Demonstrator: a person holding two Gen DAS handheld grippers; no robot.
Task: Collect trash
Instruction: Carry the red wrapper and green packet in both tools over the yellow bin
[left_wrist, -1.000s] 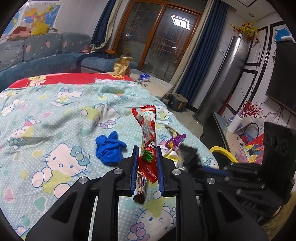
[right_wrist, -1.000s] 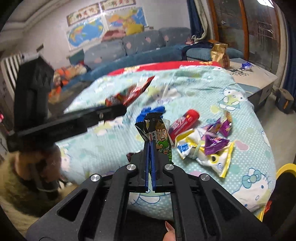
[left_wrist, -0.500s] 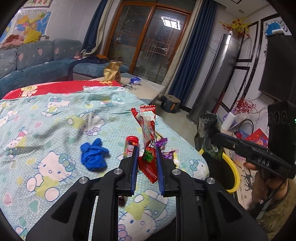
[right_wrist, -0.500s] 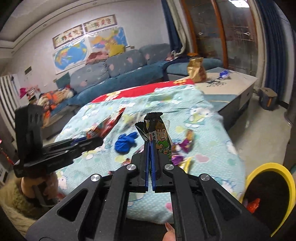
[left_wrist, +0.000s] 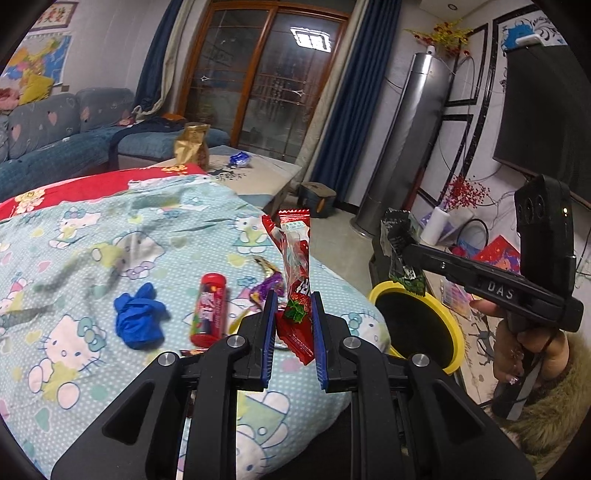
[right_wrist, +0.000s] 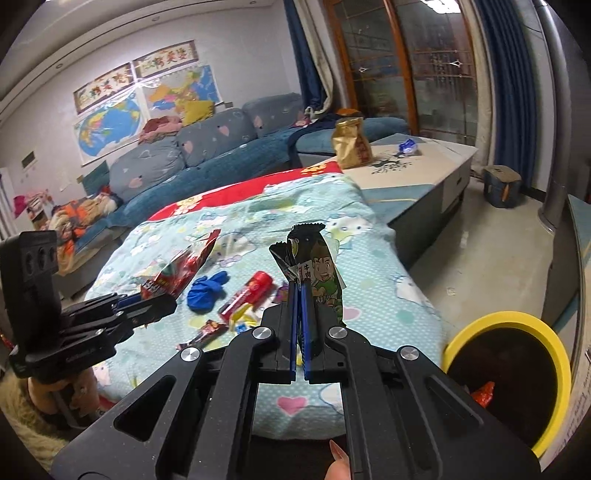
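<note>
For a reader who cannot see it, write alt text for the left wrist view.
The left gripper pinches a red snack wrapper above a cartoon bedspread. At right, the right gripper holds a dark wrapper over a yellow-rimmed bin.

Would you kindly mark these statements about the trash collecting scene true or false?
1. The left gripper holds a red wrapper. True.
2. The right gripper is open and empty. False: it is shut on a dark green wrapper.
3. The bin has a yellow rim. True.
4. The blue glove is inside the bin. False: it lies on the blanket.
5. The red tube lies on the blanket. True.
</note>
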